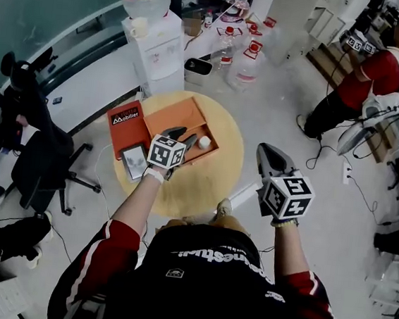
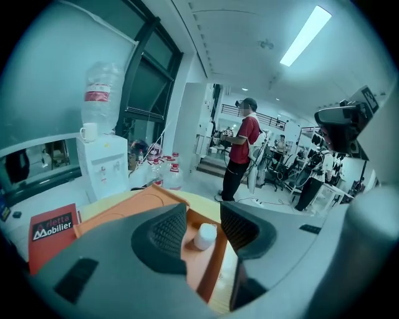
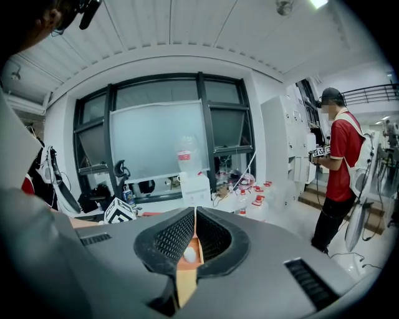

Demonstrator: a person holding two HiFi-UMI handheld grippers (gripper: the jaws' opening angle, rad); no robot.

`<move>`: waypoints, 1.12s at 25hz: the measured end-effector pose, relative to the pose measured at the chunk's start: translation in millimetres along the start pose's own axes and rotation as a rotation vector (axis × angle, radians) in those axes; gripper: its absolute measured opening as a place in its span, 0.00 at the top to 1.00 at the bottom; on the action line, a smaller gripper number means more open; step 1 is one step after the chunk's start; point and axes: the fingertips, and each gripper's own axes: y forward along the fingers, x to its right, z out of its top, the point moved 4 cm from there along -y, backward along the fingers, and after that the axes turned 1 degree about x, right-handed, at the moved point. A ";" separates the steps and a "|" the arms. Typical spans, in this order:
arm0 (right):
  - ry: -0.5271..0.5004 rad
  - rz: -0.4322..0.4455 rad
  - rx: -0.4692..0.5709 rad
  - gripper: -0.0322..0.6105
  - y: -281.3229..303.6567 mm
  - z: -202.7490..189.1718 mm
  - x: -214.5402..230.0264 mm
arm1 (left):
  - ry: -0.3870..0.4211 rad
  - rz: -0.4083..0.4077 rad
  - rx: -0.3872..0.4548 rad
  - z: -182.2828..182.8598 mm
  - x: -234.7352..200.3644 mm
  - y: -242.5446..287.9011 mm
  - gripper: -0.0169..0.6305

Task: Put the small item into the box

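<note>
— What's on your screen?

— I've a round pale wooden table (image 1: 207, 188) at centre frame, with an open shallow orange box (image 1: 179, 114) on its upper left part.

— And the grippers?

— My left gripper (image 1: 182, 138) hangs over the box, jaws set wide apart, gripping nothing. My right gripper (image 1: 267, 152) is past the table's right edge, jaws closed to a thin slit, empty.

— The item?

— The small white cylindrical item (image 1: 204, 142) sits inside the box, near its right end, just beyond my left jaws.
</note>
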 end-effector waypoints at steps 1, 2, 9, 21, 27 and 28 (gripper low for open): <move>-0.002 0.003 0.005 0.90 0.3 2.0 -1.6 | -0.004 0.002 0.011 2.5 0.7 -4.9 0.69; -0.004 0.006 0.008 0.90 0.6 3.3 -3.1 | -0.011 0.004 0.022 4.7 1.5 -10.1 0.69; -0.029 0.030 0.035 0.90 7.7 21.8 -16.5 | -0.043 0.013 0.097 27.0 1.6 -46.8 0.69; -0.065 0.060 0.103 0.90 -5.9 44.9 -18.1 | 0.011 0.009 0.206 56.5 39.0 -124.5 0.69; -0.051 0.102 0.120 0.90 -5.7 41.5 -32.2 | -0.021 0.007 0.281 75.5 50.5 -156.8 0.69; -0.052 0.109 0.121 0.90 -6.0 41.7 -34.4 | -0.037 0.013 0.295 77.2 51.6 -162.9 0.69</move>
